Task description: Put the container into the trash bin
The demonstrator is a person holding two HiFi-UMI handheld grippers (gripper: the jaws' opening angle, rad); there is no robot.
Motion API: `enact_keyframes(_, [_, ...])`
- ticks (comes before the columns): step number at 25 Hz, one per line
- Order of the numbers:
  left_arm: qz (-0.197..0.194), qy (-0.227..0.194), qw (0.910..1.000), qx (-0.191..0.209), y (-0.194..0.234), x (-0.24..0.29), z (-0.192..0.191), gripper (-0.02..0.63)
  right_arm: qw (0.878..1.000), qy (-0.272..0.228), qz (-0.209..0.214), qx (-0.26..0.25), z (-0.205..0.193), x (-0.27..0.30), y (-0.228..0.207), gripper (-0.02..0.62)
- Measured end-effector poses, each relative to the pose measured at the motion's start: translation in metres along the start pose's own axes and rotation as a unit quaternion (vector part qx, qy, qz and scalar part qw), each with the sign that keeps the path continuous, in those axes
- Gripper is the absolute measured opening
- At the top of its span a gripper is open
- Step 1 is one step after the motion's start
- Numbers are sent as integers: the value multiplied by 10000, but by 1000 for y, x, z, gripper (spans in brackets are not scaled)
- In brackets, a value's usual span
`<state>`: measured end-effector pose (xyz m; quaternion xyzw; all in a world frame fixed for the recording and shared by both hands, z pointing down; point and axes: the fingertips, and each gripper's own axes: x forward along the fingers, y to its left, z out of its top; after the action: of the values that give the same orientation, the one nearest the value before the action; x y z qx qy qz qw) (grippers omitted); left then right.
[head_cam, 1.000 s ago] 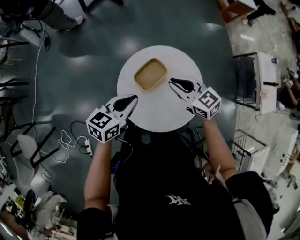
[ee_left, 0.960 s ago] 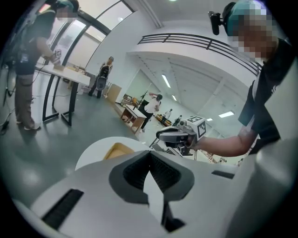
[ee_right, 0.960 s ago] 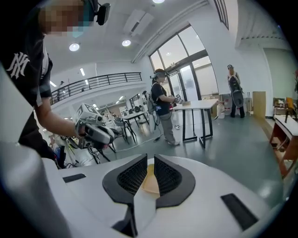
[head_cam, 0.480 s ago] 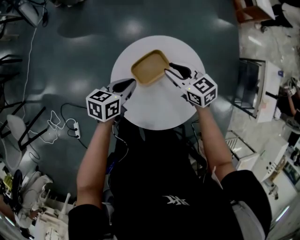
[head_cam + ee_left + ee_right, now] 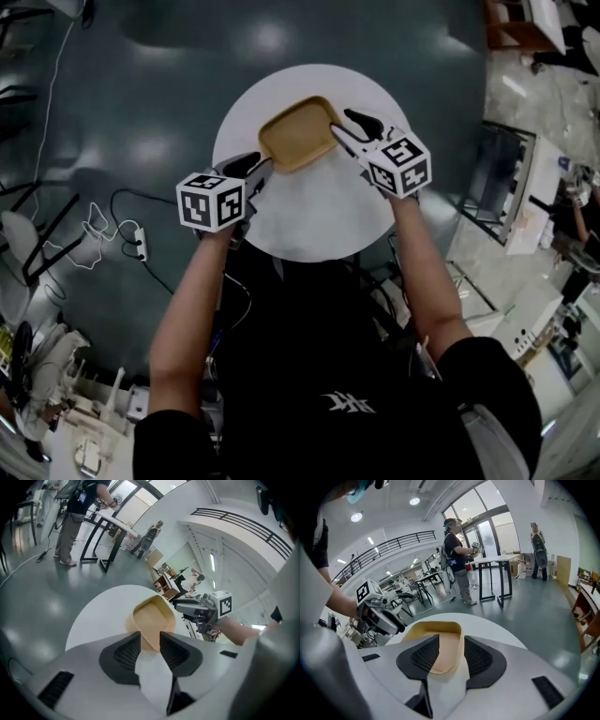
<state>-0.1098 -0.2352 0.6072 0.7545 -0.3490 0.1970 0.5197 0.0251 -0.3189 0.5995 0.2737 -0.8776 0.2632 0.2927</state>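
Note:
A shallow tan container lies on the round white table. My left gripper sits at the container's near-left corner, and its jaws are opening; that corner shows in the gap between them, with no pad pressing on it. At the container's right edge is my right gripper, jaws also opening. The container's rim runs between them, untouched. Each gripper view shows the other gripper across the container: the right gripper and the left gripper.
A dark glossy floor surrounds the table, with cables and a power strip at the left. Shelving and a cart stand at the right. People and black-legged desks are in the background.
Both grippers have come down and forward to the container's two sides. Their jaws, shut a second ago, have spread apart. The head view has shifted towards the table.

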Motion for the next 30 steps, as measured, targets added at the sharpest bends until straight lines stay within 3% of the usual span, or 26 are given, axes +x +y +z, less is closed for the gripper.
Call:
enact_keyframes(8, [370,106,9981,-473,16,9,-8,140,9993,360,77,62,-14,20,-7,170])
enact_keyframes(15, [197,26,9950,-976,12,25,-2,140,9987,494,116,44,-20,29,-9,170])
enact_keyframes(30, [406,146,9953,-864,14,29,-3,83,9982,569,-147,138,-30,33,-15,74])
